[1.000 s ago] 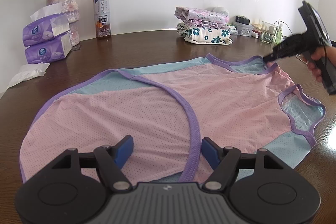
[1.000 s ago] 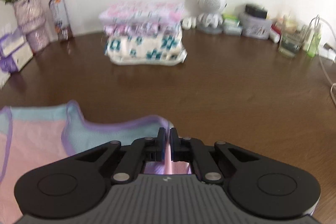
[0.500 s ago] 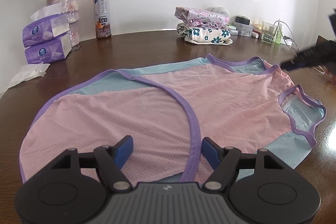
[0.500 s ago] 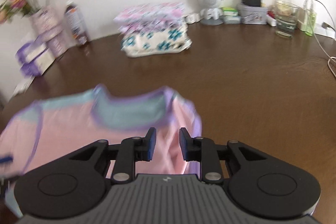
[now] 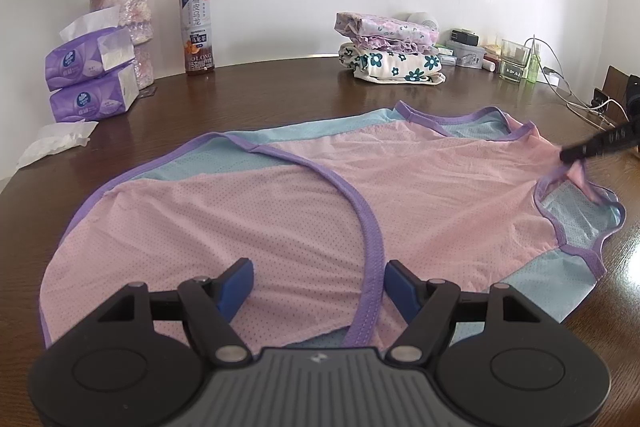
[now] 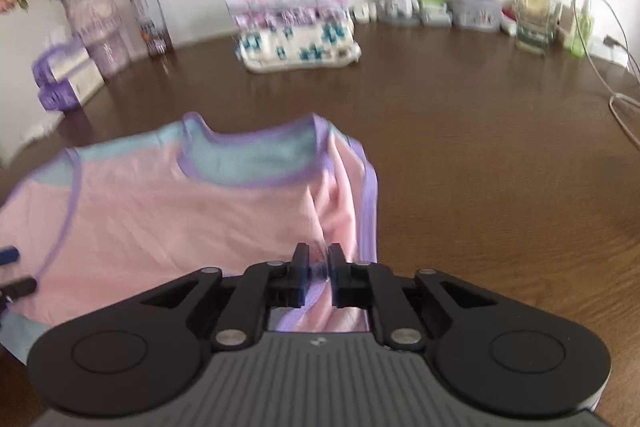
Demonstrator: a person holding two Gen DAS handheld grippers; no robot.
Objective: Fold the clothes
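Left wrist view: top (image 5: 304, 203) lies flat mid-table (image 5: 280, 91), long axis left-right, neck right; left gripper (image 5: 316, 281) gapes over its hem. Right gripper (image 6: 318, 259) pinches its shoulder.

brown table (image 5: 280, 95), pink top (image 5: 320, 211), folded clothes (image 5: 390, 57)

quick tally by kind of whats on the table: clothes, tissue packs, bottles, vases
Clothes: 3, namely the pink top spread flat and two folded garments, one purple floral on one white with teal flowers.
Tissue packs: 2, stacked.
Drink bottle: 1.
Vase of flowers: 1.
Total: 7.
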